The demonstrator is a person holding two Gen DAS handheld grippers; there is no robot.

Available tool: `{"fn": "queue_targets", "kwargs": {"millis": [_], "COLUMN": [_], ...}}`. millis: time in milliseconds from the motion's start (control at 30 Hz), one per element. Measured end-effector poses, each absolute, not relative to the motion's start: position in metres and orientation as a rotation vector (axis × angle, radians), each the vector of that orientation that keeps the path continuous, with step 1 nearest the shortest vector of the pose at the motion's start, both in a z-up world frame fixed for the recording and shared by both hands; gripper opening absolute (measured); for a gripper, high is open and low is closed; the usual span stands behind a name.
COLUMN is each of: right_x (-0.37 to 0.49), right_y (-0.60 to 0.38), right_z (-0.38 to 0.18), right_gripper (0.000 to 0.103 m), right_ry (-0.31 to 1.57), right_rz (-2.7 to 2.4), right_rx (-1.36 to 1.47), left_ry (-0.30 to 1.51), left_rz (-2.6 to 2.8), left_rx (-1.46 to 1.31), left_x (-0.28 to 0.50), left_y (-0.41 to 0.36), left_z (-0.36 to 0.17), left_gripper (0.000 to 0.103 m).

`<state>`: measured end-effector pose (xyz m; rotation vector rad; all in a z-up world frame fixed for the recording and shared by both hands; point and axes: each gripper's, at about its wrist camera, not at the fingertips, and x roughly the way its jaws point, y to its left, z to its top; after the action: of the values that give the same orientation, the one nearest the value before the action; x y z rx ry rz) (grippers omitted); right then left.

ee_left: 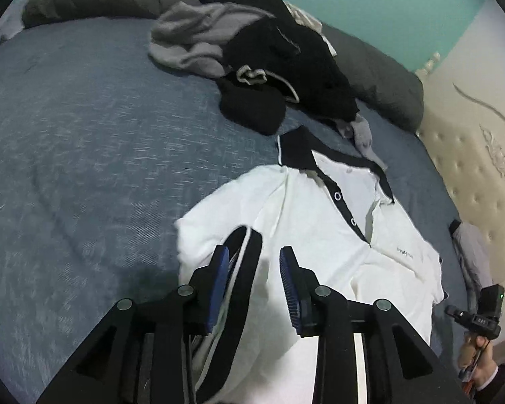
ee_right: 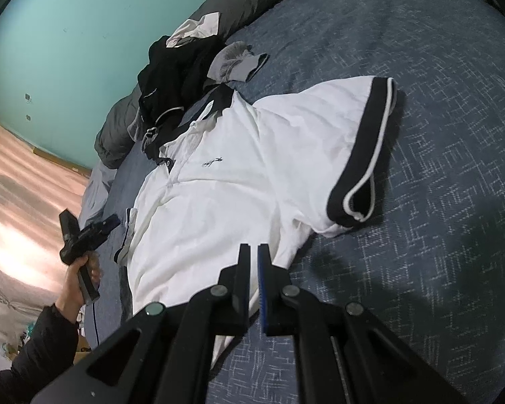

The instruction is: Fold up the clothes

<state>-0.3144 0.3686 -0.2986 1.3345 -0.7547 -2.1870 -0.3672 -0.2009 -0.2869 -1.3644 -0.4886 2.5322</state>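
The white polo shirt (ee_right: 225, 181) lies face-up on the blue bedspread (ee_left: 84, 155), the left gripper (ee_left: 252, 252) partly open over its black-trimmed sleeve (ee_left: 242, 269), gripping nothing, and the right gripper (ee_right: 254, 252) closed at its lower edge.

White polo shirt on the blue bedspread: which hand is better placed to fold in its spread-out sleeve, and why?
Right, probably. The right gripper hangs beside the spread black-cuffed sleeve of the white polo shirt; the left gripper is open over the opposite side.
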Motion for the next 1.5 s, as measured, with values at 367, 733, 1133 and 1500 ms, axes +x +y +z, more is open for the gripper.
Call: {"fn": "queue_targets", "kwargs": {"millis": [367,733,1133,1500], "right_x": [-0.317,-0.317,-0.317,-0.316], "right_y": [0.378,0.381,0.385,0.383], "right_z": [-0.304,-0.304,-0.300,-0.302], "right_gripper": [0.005,0.005,0.005,0.005], "right_ry": [-0.778,-0.796,-0.807,-0.791], "right_rz": [-2.199,-2.211,-2.226,-2.230], "right_rx": [1.349,1.358,1.343,1.362], "left_ry": [-0.370,-0.365,-0.670,-0.977], "left_rz": [2.534,2.617,2.856,2.821], "left_rx": [-1.421,-1.333,-1.265,-1.471], "left_x": [-0.385,-0.359,-0.320,-0.323], "left_y": [-0.188,-0.196,-0.306,-0.339], "left_z": [-0.300,-0.279,-0.238,-0.312], "left_gripper": [0.018,0.002,0.001,0.002]}}
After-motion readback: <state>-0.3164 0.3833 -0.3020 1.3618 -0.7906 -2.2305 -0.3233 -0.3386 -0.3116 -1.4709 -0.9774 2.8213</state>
